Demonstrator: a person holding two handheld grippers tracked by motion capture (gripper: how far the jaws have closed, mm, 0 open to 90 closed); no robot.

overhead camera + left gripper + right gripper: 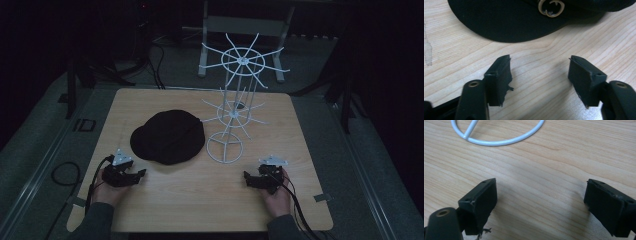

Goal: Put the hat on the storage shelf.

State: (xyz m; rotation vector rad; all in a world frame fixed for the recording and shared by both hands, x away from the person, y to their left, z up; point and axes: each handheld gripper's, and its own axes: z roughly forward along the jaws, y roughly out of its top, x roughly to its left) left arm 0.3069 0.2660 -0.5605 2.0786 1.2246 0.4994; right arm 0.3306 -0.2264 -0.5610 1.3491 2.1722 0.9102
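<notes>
High view: black cap (pixel 168 136) lies flat on the table (pixel 200 210), just left of the white wire rack (pixel 235 95). Left gripper (pixel 134 175) and right gripper (pixel 248 178) rest empty, jaws wide. Risk: the limp brim may slip from a shallow pinch, or the light rack may tip.

black cap (pixel 524 20) cut off by the top edge, white rack's base ring (pixel 496 135) likewise cropped

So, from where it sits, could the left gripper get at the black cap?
Probably yes. The left gripper rests open on the table, just short of the black cap. In the left gripper view only bare wood lies between its fingers and the cap's brim, with nothing in between.
</notes>
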